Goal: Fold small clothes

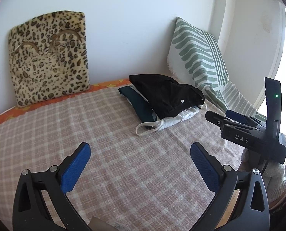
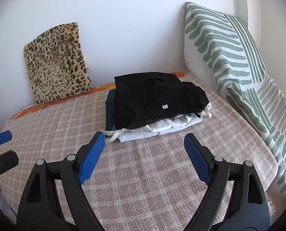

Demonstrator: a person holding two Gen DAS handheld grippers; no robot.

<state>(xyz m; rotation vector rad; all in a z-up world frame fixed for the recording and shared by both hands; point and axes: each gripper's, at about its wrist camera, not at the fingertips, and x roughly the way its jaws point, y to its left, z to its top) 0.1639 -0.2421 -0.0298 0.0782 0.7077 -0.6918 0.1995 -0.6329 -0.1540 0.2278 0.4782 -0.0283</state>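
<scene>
— Where are the clothes?

— In a pile on the bed, on the pink checked blanket, right of centre in both views. A black garment lies on top, a white one under it with a loop of strap sticking out toward the lower left, and a dark teal piece shows along the pile's left edge.

— And the grippers?

— The left gripper fills the bottom of its own view, its blue fingers spread wide with only blanket between them. The right gripper stands nearly as wide and holds nothing either; its left fingertip sits just in front of the white strap, and I cannot tell whether they touch.

— Can they see each other?

— Yes. The right gripper also shows at the right edge of the left view, held by a hand in a pale knit glove.

— What's behind?

— A leopard-print cushion leaning on the white wall at upper left, and a green-and-white striped pillow propped in the corner at the right.
</scene>
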